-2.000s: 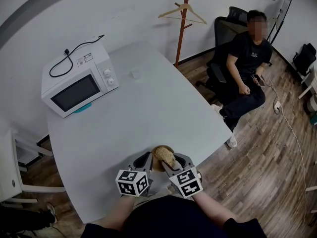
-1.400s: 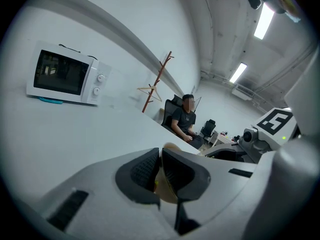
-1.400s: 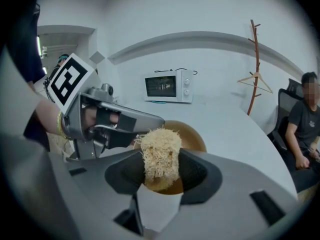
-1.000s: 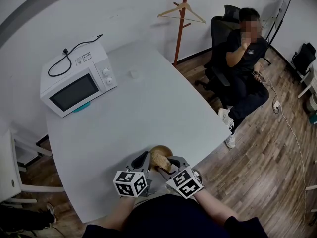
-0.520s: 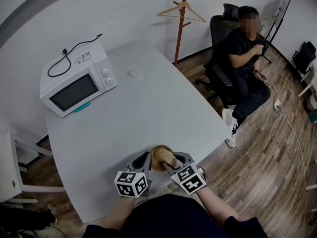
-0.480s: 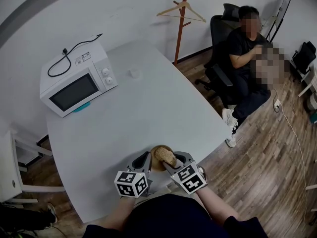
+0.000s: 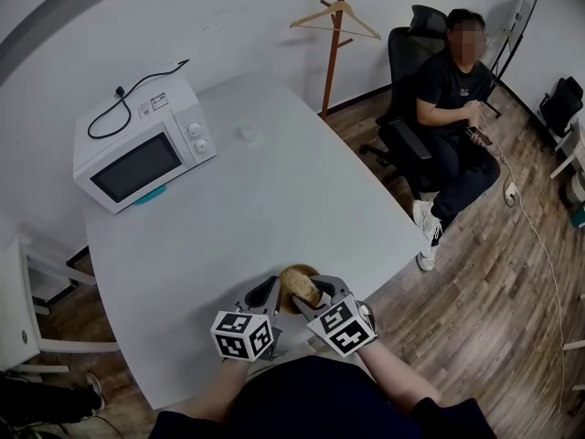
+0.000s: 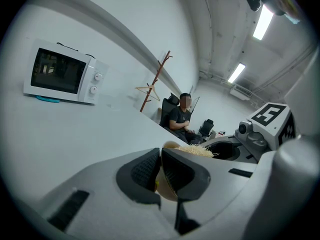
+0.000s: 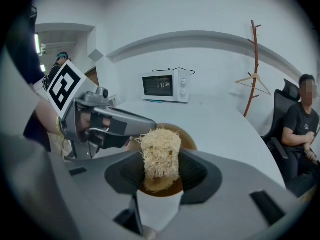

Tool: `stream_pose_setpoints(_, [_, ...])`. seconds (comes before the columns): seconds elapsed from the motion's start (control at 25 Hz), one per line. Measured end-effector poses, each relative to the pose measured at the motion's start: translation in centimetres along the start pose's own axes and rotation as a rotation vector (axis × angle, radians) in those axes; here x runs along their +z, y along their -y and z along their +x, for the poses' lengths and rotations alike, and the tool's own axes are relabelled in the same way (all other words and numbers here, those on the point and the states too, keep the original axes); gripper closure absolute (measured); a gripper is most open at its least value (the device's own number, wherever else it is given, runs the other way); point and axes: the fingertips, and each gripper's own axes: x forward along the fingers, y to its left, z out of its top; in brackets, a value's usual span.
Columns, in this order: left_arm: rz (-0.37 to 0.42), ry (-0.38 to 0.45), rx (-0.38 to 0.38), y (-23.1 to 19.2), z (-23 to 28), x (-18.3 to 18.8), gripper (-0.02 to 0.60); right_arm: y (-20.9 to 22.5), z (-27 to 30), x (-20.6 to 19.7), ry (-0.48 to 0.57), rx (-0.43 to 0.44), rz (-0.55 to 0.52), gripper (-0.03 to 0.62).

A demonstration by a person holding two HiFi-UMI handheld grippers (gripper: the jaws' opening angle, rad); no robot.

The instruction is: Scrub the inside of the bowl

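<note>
A small brown bowl point(image 7: 285, 275) stands near the front edge of the white table point(image 7: 274, 199). My left gripper point(image 7: 263, 294) is shut on the bowl's left rim; in the left gripper view its pads point(image 8: 145, 171) pinch the thin bowl wall point(image 8: 167, 190). My right gripper point(image 7: 313, 298) is shut on a tan fibrous loofah scrubber point(image 7: 302, 286). In the right gripper view the scrubber point(image 9: 160, 151) stands upright between the jaws, its lower end inside the bowl point(image 9: 189, 140), with the left gripper point(image 9: 107, 126) at the rim.
A white microwave point(image 7: 146, 154) sits at the table's far left, with a small white object point(image 7: 247, 135) beside it. A wooden coat rack point(image 7: 336, 35) stands behind the table. A person sits in an office chair point(image 7: 452, 108) at the right.
The right gripper and scrubber have shifted slightly left inside the bowl. The left gripper keeps its hold on the rim. The seated person has lowered a hand.
</note>
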Motion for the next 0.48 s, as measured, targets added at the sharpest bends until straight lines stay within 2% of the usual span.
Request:
stream_pose_setpoints(0.28, [-0.022,0.016,0.019,-0.6,-0.4,0.3,0.551,-2.3,0.3,0.0,-0.009,0.06,-0.05,0.414])
stream_pose_setpoints(0.48, [-0.022,0.017,0.022,-0.7,-0.4,0.1,0.551,-2.7,0.1,-0.6,-0.011,0.071,-0.052,0.414])
